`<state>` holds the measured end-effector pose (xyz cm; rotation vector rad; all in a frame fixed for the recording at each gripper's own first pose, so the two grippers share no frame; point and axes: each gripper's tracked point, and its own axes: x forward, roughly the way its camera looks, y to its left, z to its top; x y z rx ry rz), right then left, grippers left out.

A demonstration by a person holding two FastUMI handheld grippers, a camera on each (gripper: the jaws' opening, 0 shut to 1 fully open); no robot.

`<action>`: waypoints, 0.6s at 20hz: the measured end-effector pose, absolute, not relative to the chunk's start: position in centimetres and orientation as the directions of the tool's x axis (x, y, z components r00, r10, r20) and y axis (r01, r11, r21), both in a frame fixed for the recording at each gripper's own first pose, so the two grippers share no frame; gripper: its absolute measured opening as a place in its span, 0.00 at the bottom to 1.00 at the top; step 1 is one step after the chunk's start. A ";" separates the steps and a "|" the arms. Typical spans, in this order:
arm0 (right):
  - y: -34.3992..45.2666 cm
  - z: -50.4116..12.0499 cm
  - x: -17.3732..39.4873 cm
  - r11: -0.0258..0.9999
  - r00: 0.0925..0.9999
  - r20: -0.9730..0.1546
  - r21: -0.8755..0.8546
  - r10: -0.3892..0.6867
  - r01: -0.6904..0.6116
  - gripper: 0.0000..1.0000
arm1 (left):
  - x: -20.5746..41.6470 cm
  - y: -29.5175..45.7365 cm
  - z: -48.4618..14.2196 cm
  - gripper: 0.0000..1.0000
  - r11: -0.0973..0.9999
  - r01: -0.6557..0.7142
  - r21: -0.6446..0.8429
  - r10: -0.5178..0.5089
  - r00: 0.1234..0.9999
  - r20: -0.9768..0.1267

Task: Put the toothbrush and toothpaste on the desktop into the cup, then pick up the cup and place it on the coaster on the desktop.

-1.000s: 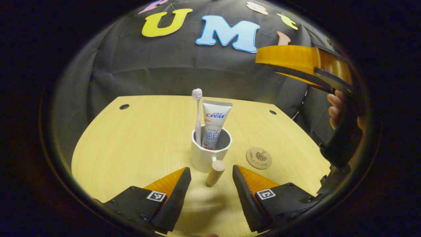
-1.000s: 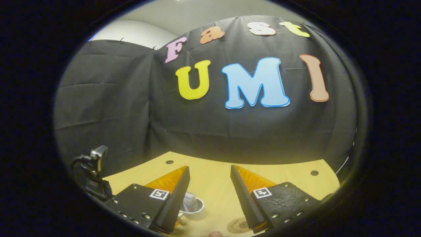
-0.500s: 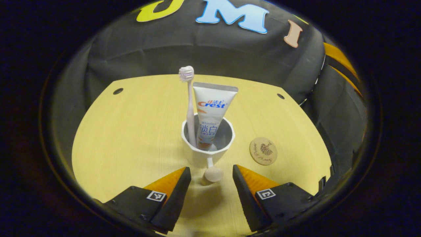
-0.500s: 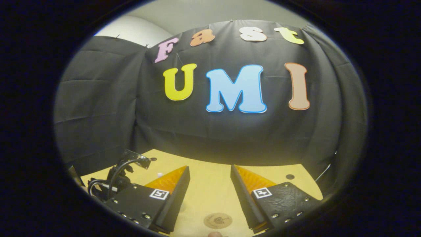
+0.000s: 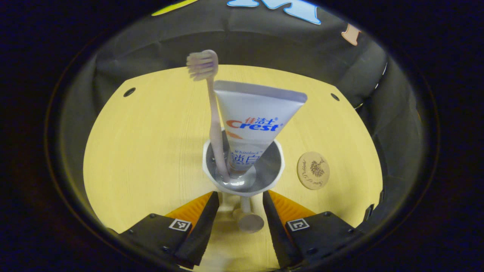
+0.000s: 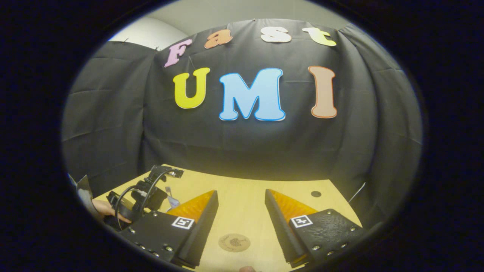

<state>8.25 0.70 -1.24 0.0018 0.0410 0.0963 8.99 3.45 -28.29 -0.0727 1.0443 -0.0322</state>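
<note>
A white cup [image 5: 279, 174] stands on the wooden desktop [image 5: 151, 151], holding a pink toothbrush [image 5: 213, 113] with its head up and a white toothpaste tube [image 5: 257, 117]. The cup's round wooden handle [image 5: 247, 221] points toward me and lies between the fingers of my left gripper [image 5: 241, 193], which stands open around it. A round wooden coaster [image 5: 313, 170] lies just right of the cup. My right gripper [image 6: 241, 191] hangs open above the desktop with nothing between its fingers, the coaster [image 6: 234, 242] below and between them.
Two cable holes [image 5: 129, 91] [image 5: 334, 96] sit near the desktop's far corners. In the right gripper view, a hand [image 6: 107, 208] holds the other gripper [image 6: 145, 190] at the far left. Black cloth walls the desk on all far sides.
My left gripper has moved down and forward, so the cup's handle now lies between its fingers, which have narrowed slightly. My right gripper has drifted, and the coaster now sits more centred beneath it.
</note>
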 end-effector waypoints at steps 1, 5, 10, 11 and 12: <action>0.3 -1.5 8.1 0.996 0.995 -0.046 0.007 0.087 -0.087 0.77 | 9.2 3.3 -28.6 0.77 0.997 -0.006 -0.072 -0.060 0.489 -0.870; -1.0 -2.0 7.8 0.998 0.996 -0.064 0.023 0.059 -0.057 0.77 | 8.7 3.3 -29.3 0.60 0.999 -0.017 -0.043 -0.031 0.445 -0.895; -1.7 -2.4 7.3 0.998 0.996 -0.076 0.045 0.047 -0.044 0.77 | 8.3 3.1 -29.6 0.36 1.000 -0.018 -0.015 -0.006 0.417 -0.909; -1.9 -2.5 7.1 0.998 0.996 -0.076 0.042 0.044 -0.041 0.77 | 8.4 3.2 -29.4 0.35 1.000 -0.015 -0.011 -0.003 0.421 -0.907; -1.9 -2.5 7.0 0.998 0.996 -0.078 0.041 0.044 -0.041 0.77 | 8.4 3.1 -29.5 0.36 1.000 -0.018 -0.010 -0.001 0.429 -0.903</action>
